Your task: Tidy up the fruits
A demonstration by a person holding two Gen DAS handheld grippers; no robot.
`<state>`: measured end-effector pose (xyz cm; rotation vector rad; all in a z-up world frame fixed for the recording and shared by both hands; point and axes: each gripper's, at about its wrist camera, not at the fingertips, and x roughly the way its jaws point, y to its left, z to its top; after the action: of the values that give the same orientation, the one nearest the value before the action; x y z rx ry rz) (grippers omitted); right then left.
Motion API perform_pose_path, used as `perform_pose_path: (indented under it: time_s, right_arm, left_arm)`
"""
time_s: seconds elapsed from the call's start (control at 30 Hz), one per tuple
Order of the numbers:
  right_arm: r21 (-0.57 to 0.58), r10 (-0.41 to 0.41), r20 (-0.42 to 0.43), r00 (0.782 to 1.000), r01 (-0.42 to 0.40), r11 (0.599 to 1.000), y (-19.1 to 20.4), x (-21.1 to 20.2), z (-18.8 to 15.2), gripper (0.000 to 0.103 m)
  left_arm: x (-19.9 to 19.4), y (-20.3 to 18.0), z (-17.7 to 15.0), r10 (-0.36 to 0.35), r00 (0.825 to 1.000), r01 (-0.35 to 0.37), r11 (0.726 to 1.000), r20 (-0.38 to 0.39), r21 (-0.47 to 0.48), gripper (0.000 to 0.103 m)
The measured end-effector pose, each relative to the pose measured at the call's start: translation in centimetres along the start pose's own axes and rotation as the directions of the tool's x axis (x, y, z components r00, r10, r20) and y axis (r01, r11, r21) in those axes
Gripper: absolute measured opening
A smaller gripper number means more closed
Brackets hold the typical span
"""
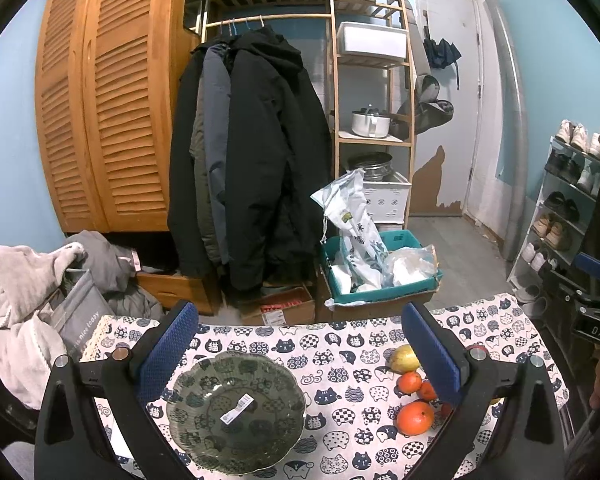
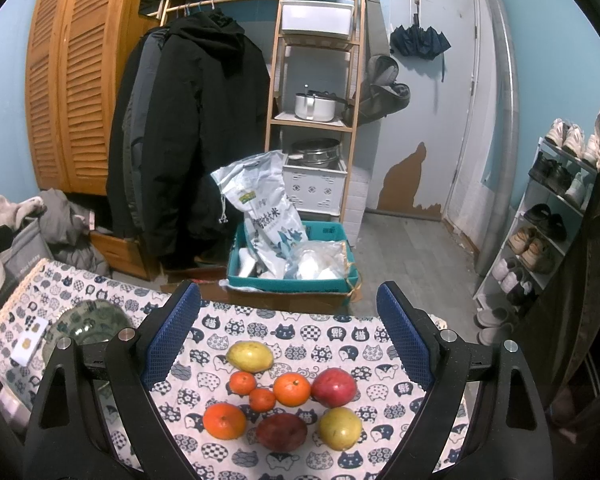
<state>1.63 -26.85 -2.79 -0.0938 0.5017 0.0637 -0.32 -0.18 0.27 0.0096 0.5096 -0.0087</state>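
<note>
Fruit (image 2: 292, 389) round, firm, probably smooth; better gripped across the widest middle. Glass bowl (image 1: 236, 404) fragile. Left gripper (image 1: 298, 354) and right gripper (image 2: 288, 336) both wide apart, empty.

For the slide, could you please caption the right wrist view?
Open right gripper hovers over eight fruits grouped on the cat-print tablecloth, glass plate at left.

left gripper (image 1: 300, 346): black frame | blue textured pads | silver screws || right gripper (image 2: 290, 328): same build
</note>
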Motion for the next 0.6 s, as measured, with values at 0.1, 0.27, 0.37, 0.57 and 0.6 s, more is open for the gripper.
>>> perform_pose_path:
  time_s: [0.1,0.27,0.37,0.57,0.6]
  right_arm:
    - [0.0,0.0,0.0,1.0,0.0,1.0,0.0,-0.01,0.01,0.088]
    - [0.0,0.0,-0.001,1.0,0.0,1.0,0.0,-0.01,0.03,0.088]
    - [-0.002,-0.001,0.0,1.0,0.001,1.0,0.02,-0.04,0.04,0.088]
    - [-0.001,0.0,-0.001,1.0,0.0,1.0,0.08,-0.05,0.12,0.088]
    - [-0.003,-0.001,-0.001,1.0,0.001,1.0,0.09,-0.06,0.13,0.088]
  left_arm:
    - [-0.01,-0.02,-0.03,-0.001,1.0,0.001,1.0,0.0,-0.001,0.103]
    - [0.0,-0.04,-0.01,-0.001,1.0,0.001,1.0,-0.001,0.001,0.103]
    - [0.12,-0.1,-0.11,-0.003,1.0,0.003,1.0,-0.002,-0.001,0.103]
    - [0.12,-0.1,-0.12,-0.003,1.0,0.003,1.0,-0.002,-0.002,0.103]
    - [0.11,-0.09,-0.12,-0.003,1.0,0.003,1.0,-0.001,-0.001,0.103]
